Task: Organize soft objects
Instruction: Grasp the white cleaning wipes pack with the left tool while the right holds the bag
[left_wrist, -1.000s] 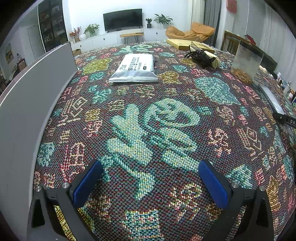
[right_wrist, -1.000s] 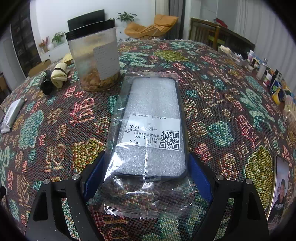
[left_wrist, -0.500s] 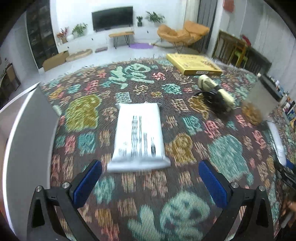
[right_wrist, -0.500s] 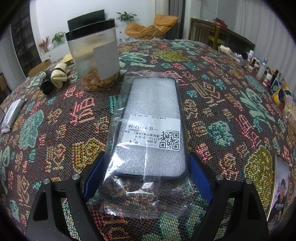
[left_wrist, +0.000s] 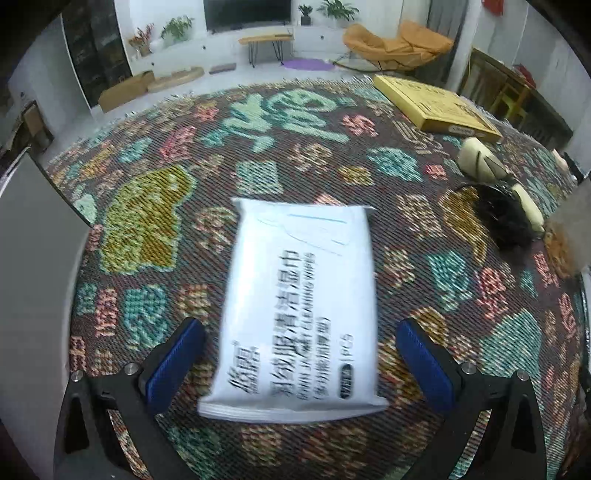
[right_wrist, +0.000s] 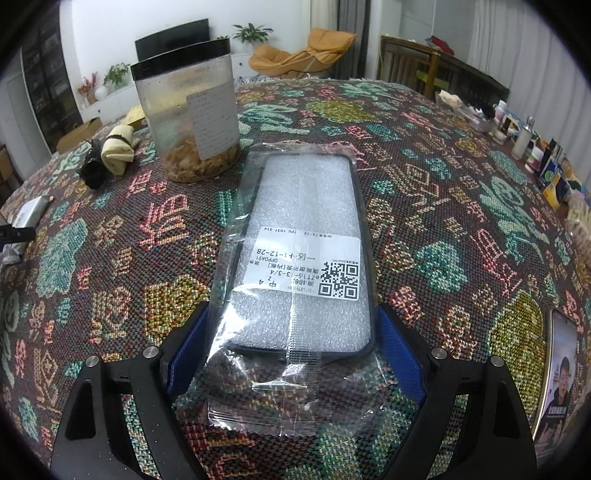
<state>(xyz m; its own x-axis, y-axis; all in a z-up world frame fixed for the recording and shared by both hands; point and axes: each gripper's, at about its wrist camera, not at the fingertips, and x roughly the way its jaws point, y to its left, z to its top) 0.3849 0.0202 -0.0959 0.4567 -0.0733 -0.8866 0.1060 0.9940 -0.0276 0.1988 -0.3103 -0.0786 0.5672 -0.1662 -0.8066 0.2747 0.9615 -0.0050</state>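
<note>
Left wrist view, left claw (left_wrist: 297, 363) wide open, now moved up to straddle the wipes pack (left_wrist: 299, 306) lying on the tabletop (left_wrist: 461, 280), right wrist view unchanged, right claw (right_wrist: 293, 354) clamped on the bagged phone case (right_wrist: 303, 254), jar (right_wrist: 188, 118) behind.

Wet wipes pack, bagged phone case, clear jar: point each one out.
wet wipes pack (left_wrist: 301, 306), left wrist view, middle of its white face.
bagged phone case (right_wrist: 306, 254), right wrist view, on the white label.
clear jar (right_wrist: 177, 110), right wrist view, bare side wall.
</note>
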